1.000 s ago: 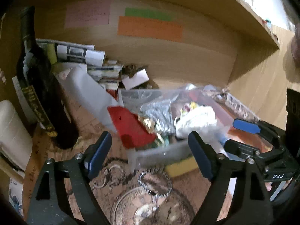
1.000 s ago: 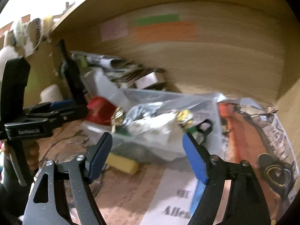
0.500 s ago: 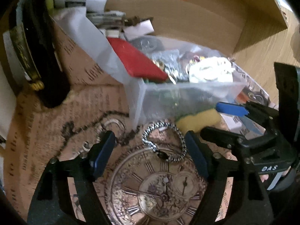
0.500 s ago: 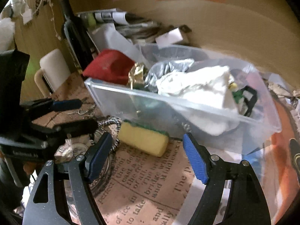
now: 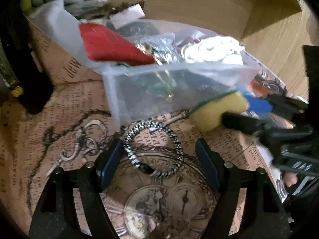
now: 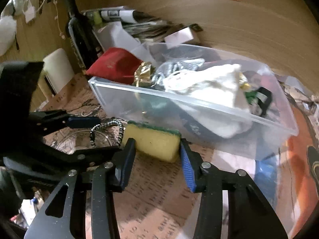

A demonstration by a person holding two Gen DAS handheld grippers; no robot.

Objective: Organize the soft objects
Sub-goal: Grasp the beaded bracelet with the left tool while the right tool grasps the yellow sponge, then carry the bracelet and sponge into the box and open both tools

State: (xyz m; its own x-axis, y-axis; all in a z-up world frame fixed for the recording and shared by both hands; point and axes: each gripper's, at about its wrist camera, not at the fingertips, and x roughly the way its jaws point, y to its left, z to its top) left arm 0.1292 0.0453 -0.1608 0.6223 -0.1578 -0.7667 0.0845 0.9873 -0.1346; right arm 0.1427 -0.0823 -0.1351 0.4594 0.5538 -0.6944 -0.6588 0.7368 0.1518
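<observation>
A yellow sponge (image 6: pixel 153 142) with a green top lies on the printed mat in front of a clear plastic bin (image 6: pixel 199 103). My right gripper (image 6: pixel 157 149) has both fingers against the sponge's ends, closed on it. The sponge also shows in the left wrist view (image 5: pixel 217 111). The bin (image 5: pixel 169 91) holds a red cloth (image 5: pixel 111 43), a white cloth (image 6: pixel 211 87) and other bits. My left gripper (image 5: pixel 157 157) is open around a braided silver ring (image 5: pixel 153 149) on the mat.
A dark wine bottle (image 6: pixel 79 31) stands at the left with a white block (image 6: pixel 57 69) beside it. Papers and rolled newspapers (image 6: pixel 127 18) pile up behind the bin. The wooden back wall (image 6: pixel 249 29) of the shelf is close.
My right gripper has moved forward and down and narrowed onto the sponge. My left gripper has dropped lower, so the braided ring now sits between its fingers.
</observation>
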